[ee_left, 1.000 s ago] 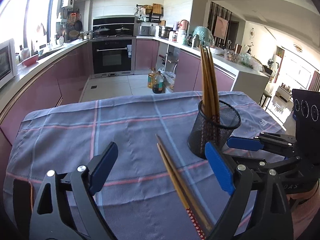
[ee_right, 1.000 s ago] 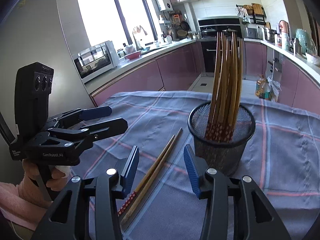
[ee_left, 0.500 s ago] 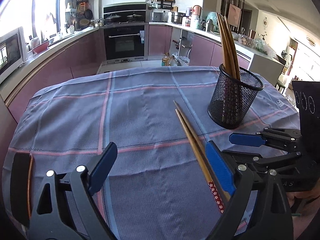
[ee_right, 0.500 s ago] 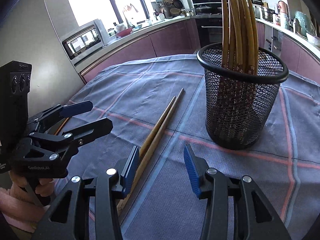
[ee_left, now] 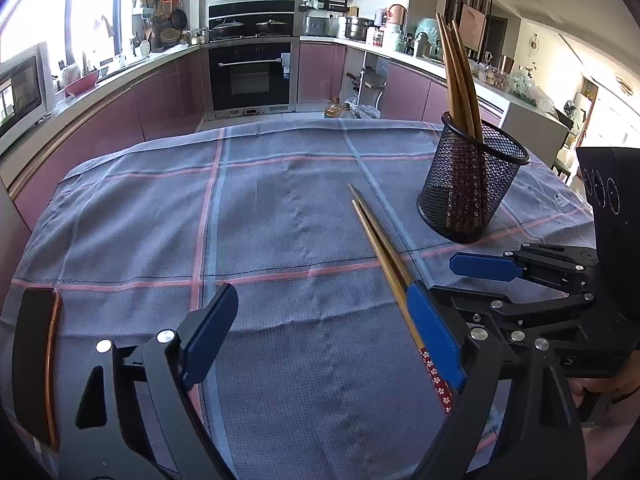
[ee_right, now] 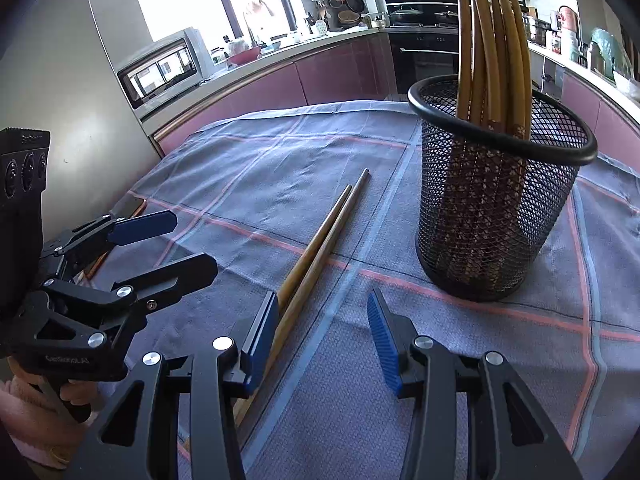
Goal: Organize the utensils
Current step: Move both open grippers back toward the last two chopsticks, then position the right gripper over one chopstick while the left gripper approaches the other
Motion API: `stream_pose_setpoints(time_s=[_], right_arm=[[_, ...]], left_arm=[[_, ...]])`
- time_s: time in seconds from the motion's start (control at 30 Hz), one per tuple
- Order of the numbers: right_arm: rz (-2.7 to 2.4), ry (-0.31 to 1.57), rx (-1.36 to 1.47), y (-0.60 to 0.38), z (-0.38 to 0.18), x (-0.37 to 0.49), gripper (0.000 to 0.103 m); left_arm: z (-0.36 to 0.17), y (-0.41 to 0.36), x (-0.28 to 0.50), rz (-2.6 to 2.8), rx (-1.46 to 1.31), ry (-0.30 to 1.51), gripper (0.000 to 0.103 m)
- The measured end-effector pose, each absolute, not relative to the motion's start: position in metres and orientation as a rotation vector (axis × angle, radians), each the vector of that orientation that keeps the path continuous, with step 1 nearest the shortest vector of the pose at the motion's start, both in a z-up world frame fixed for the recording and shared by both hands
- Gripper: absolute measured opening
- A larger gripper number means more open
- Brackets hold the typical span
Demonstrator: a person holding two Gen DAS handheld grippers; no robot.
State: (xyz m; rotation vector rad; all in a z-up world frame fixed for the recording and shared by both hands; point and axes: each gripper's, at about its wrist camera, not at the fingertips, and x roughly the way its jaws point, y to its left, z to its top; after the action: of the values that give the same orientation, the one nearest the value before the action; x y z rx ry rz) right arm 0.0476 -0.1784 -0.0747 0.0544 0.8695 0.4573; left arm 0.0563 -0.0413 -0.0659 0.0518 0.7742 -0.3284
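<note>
A: Nearest the lenses, both claws are standing apart and holding nothing: the left gripper (ee_left: 320, 344) is hovering low over the cloth (ee_left: 260, 208), and the right gripper (ee_right: 324, 340) is hovering beside it.

B: And the task's things?

A: Two chopsticks (ee_right: 320, 240) are lying side by side on the cloth, their patterned ends running under the right gripper's left pad and just beside the left gripper's right pad. Farther off, the holder (ee_right: 492, 200) is standing upright, well stocked with more chopsticks.

B: How is the pickup best being done?

A: Probably by shifting the right gripper sideways until the pair is sitting between its pads, then closing on both sticks together, near the patterned ends, so neither rolls away.

B: Against the earlier frames?

A: Both grippers are sitting lower and closer to the pair; the holder is looming larger in the right view.
</note>
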Motion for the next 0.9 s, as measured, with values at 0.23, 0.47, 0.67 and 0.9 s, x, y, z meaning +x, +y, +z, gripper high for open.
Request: stream_pose_setpoints(time_s=[0.23, 0.47, 0.67, 0.9], right_arm=[[0.455, 0.879, 0.043, -0.171, -0.078, 0.053, 0.044], [0.434, 0.880, 0.014, -0.168, -0.080, 0.054, 0.037], [0.421, 0.884, 0.046, -0.177, -0.081, 0.052, 0.031], [0.407, 0.898, 0.082, -0.189, -0.080, 0.052, 0.027]], left_arm=[[-0.072, -0.038, 0.057, -0.325, 0.042, 0.787, 0.084], [-0.076, -0.036, 0.059, -0.326, 0.035, 0.795, 0.084], [-0.078, -0.039, 0.059, -0.341, 0.041, 0.796, 0.084], [-0.081, -0.050, 0.058, -0.379, 0.061, 0.800, 0.081]])
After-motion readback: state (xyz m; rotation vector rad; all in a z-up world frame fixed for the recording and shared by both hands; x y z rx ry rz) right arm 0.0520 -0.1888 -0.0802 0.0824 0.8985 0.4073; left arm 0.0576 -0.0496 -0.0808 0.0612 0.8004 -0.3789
